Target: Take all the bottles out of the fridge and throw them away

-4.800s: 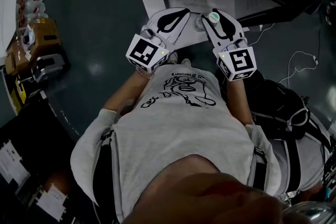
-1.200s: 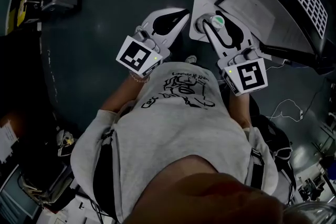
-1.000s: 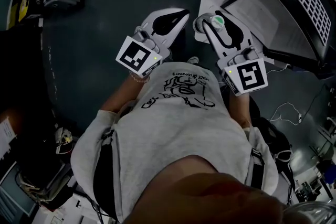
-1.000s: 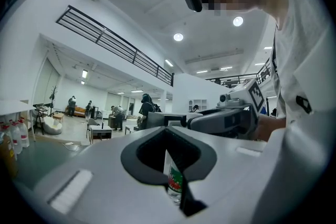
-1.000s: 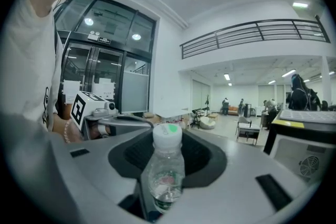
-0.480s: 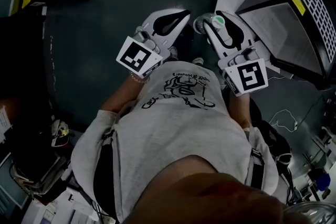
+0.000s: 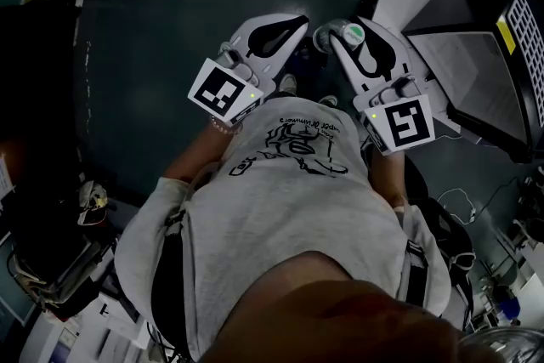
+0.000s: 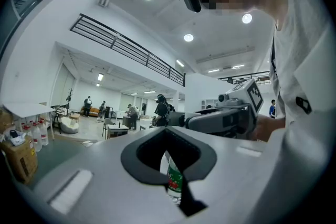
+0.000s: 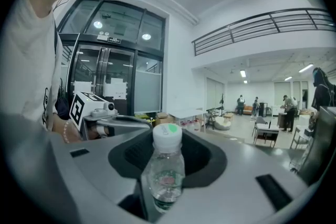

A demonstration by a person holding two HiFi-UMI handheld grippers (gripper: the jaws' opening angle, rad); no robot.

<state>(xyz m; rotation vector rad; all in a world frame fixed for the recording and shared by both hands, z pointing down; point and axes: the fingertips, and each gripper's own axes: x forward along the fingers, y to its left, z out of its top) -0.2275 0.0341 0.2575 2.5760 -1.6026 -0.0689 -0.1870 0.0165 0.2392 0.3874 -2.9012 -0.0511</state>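
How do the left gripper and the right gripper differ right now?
The right gripper grips a white-capped bottle; the left gripper holds nothing. The right gripper's jaws stand apart around it; the left gripper's are together. Both point forward, side by side.

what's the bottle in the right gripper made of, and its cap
Bottle: likely thin clear plastic, glossy; its body is see-through and catches highlights. Cap: opaque white plastic, looks matte, with a green mark on top.
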